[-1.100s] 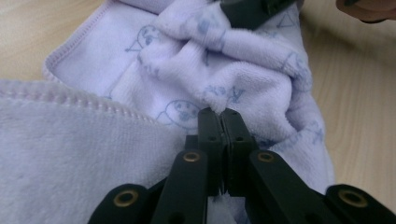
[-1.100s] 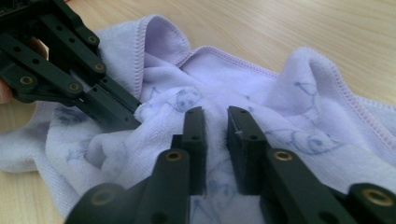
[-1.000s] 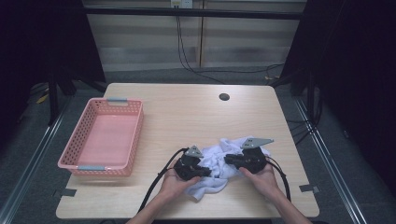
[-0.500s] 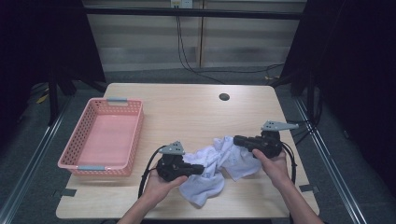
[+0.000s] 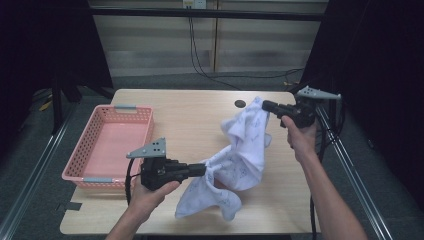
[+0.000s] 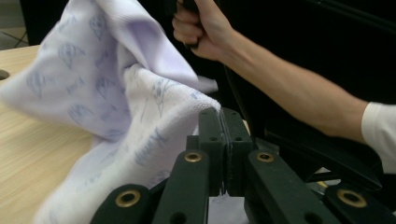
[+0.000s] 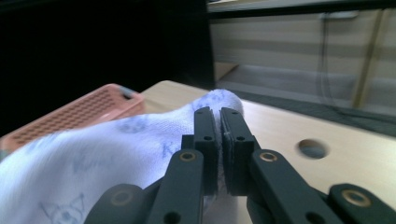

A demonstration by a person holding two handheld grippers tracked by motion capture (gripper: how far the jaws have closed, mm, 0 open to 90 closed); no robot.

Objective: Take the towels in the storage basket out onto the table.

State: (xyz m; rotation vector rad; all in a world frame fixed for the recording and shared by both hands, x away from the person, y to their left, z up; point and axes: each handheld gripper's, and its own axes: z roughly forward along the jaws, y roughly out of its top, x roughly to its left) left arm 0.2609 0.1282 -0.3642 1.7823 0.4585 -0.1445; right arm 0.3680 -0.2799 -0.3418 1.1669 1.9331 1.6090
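Observation:
A white towel [image 5: 245, 150] with pale blue prints hangs stretched between my two grippers, its lower part drooping to the wooden table [image 5: 190, 115]. My left gripper [image 5: 202, 169] is low at the front and shut on one edge of the towel [image 6: 116, 93]; in the left gripper view its jaws [image 6: 223, 116] pinch the cloth. My right gripper [image 5: 265, 106] is raised at the far right, shut on another corner. In the right gripper view the towel [image 7: 93, 149] bunches around the closed jaws [image 7: 218, 114].
A pink mesh basket [image 5: 107, 145] stands at the table's left side and also appears in the right gripper view as the basket [image 7: 84, 112]. A small round hole [image 5: 240, 104] lies near the far edge. The person's right forearm [image 6: 280, 88] crosses the left gripper view.
Both grippers have risen and moved apart, the left toward the left, the right up and toward the far right. The towel went from a crumpled heap to stretched between them.

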